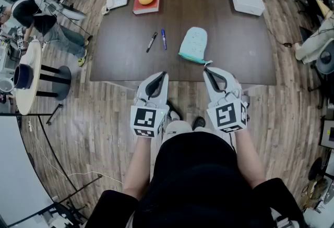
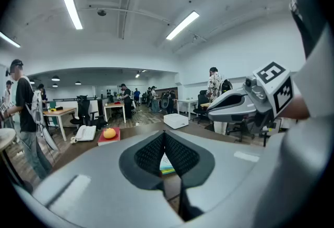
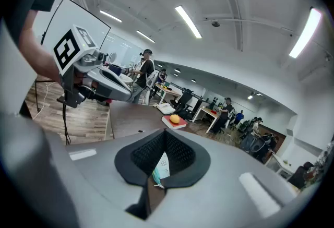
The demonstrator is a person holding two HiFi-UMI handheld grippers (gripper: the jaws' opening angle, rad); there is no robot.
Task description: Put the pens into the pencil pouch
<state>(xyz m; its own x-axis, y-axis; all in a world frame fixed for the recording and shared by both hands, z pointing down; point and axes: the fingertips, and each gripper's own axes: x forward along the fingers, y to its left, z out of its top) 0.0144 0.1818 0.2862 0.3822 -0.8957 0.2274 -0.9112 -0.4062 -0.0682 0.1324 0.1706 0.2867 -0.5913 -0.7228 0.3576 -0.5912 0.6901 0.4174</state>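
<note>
Hovering just off the counter's (image 1: 235, 39) near edge, the left gripper (image 1: 163, 74) and right gripper (image 1: 205, 70) are both showing fingers pressed together on nothing. Just beyond the right one, the pencil pouch (image 1: 194, 43) is lying soft and limp. Its mouth is possibly at the near end, though the view is poor. Left of it, the black pen (image 1: 151, 42) and blue pen (image 1: 163, 39) are lying well clear of all fingers. They are looking light, stiff and prone to rolling, so pinching across mid-barrel is looking best.

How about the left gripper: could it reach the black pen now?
Probably yes. The black pen lies on bare table ahead of the left gripper, with nothing between them. The blue pen lies beside it but apart. The jaws are shut, so they must open first.
</note>
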